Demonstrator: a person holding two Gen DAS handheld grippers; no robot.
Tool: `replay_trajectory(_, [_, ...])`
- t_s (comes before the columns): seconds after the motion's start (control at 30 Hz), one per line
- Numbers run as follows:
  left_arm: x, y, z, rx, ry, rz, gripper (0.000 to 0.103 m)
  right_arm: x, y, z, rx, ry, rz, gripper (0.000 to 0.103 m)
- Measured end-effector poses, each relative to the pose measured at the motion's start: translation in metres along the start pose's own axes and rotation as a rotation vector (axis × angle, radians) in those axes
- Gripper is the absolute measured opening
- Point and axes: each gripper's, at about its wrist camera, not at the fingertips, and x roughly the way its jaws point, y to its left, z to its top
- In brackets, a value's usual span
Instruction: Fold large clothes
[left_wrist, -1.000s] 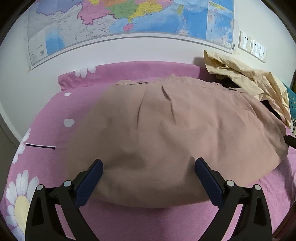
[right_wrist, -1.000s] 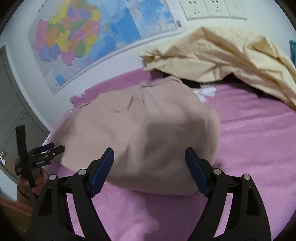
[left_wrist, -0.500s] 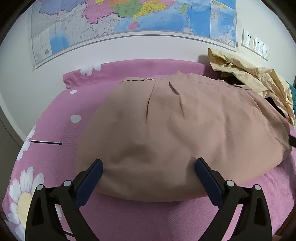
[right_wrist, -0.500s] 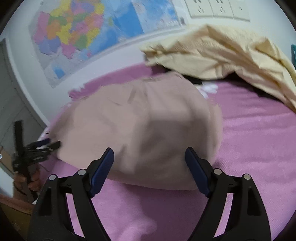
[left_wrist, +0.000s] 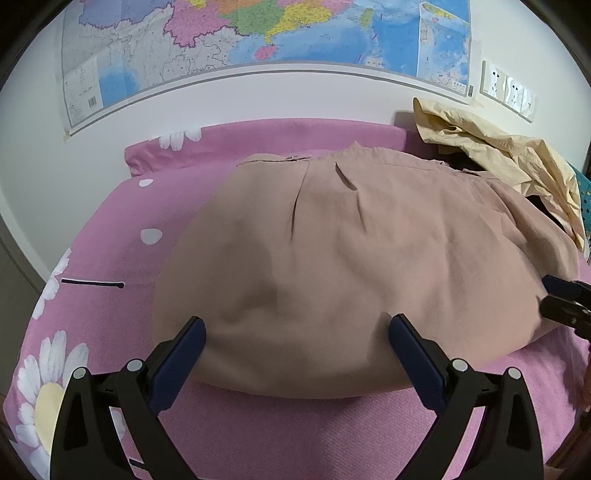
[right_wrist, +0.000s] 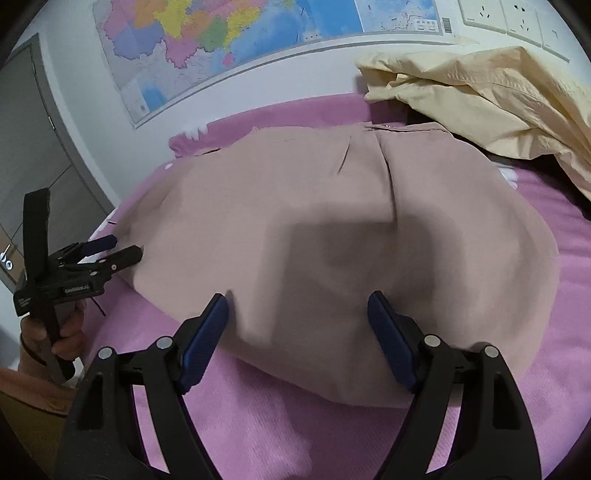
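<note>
A large tan garment (left_wrist: 351, 266) lies spread flat on the pink bed, waistband toward the wall; it also shows in the right wrist view (right_wrist: 332, 240). My left gripper (left_wrist: 295, 332) is open and empty, its fingers straddling the garment's near hem on the left side. My right gripper (right_wrist: 297, 310) is open and empty over the near hem toward the right side. The right gripper shows at the edge of the left wrist view (left_wrist: 565, 302). The left gripper, held by a hand, shows in the right wrist view (right_wrist: 110, 251) at the garment's left edge.
A crumpled cream garment (left_wrist: 498, 158) is piled at the back right of the bed, also in the right wrist view (right_wrist: 480, 92). The pink floral sheet (left_wrist: 92, 295) covers the bed. A wall map (left_wrist: 258, 44) and sockets (right_wrist: 509, 14) hang behind. A grey door (right_wrist: 33, 147) stands left.
Both grippers have moved in closer to the garment's near hem. The right gripper now shows at the edge of the left wrist view. Both stay open.
</note>
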Motion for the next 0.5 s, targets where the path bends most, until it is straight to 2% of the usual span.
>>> replay_trajectory(0.1, [0.000,0.000,-0.001,-0.001,0.001,-0.003,0.096,-0.004,0.008,0.003,-0.023,0.001,-0.013,0.079])
replay_trajectory(0.3, [-0.002,0.000,-0.002,-0.004,-0.006,-0.008,0.096,-0.014,0.040,0.011,-0.132,-0.034,0.049,0.079])
replay_trajectory(0.5, [-0.008,0.004,-0.002,-0.012,-0.016,-0.021,0.096,0.007,0.072,0.017,-0.252,0.001,0.108,0.079])
